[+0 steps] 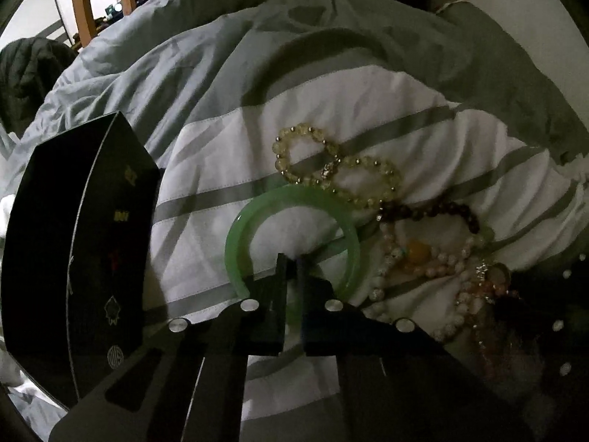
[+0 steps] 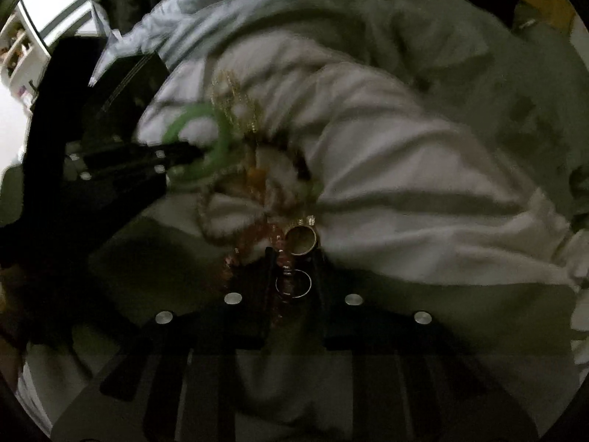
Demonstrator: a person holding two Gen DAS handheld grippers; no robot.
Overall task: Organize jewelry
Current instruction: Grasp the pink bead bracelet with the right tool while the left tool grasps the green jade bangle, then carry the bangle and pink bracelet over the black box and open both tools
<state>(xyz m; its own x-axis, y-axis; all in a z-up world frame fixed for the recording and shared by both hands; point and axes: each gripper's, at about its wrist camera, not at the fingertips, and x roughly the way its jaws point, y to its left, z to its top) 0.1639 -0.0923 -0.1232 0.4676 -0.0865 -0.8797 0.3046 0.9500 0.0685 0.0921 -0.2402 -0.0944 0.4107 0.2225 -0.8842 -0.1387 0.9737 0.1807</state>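
Black box [image 1: 73,254] left of green bangle [image 1: 294,202]; left gripper [image 1: 292,261] pinched narrow across bangle's near rim, ring plane lying flat. Right gripper [image 2: 292,254] fairly open, straddling gold rings [image 2: 300,241] right of bangle.

Dim light over the whole scene, and a rumpled grey-and-white striped duvet [image 1: 279,118] fills nearly everything, its folds deep in shadow. Up at twelve o'clock in the left wrist view, pale wooden bed-frame slats [image 1: 84,0] stand behind the bedding, with a bright white wall [image 1: 33,11] showing at eleven. A dark quilted jacket [image 1: 25,70] slumps at ten o'clock. In the right wrist view, blurred, a white shelf unit [image 2: 18,44] sits at ten o'clock.
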